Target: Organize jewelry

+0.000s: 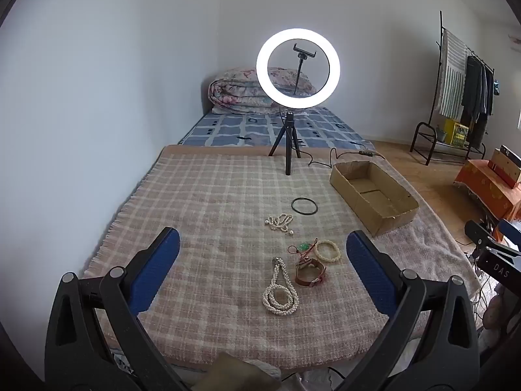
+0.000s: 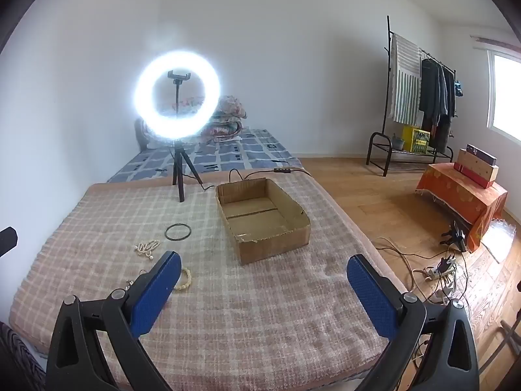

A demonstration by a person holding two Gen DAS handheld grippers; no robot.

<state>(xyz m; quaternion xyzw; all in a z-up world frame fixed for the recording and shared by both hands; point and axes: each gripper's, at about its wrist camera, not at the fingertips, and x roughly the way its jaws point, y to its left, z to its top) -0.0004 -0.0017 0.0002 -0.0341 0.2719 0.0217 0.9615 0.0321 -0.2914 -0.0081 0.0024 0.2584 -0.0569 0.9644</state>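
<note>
On the blanket [image 1: 208, 215], jewelry scattered left of empty box [image 1: 374, 192]; both hand-held grippers, left [image 1: 262, 260] and right [image 2: 263, 288], wide, holding nothing. Risked: pearl strand [image 1: 280, 290] slipping, snagging watch [image 1: 309, 272] beside it.

A lit ring light [image 1: 298, 68] on a tripod stands on the checked blanket [image 1: 208, 215], a folded quilt [image 1: 241, 93] behind, clothes rack [image 2: 420, 97] by the wall

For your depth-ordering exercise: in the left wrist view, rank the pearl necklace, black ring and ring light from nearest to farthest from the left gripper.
1. Pearl necklace: between the left gripper's fingers.
2. Black ring: mid-blanket, beside the box.
3. Ring light: far edge.
</note>
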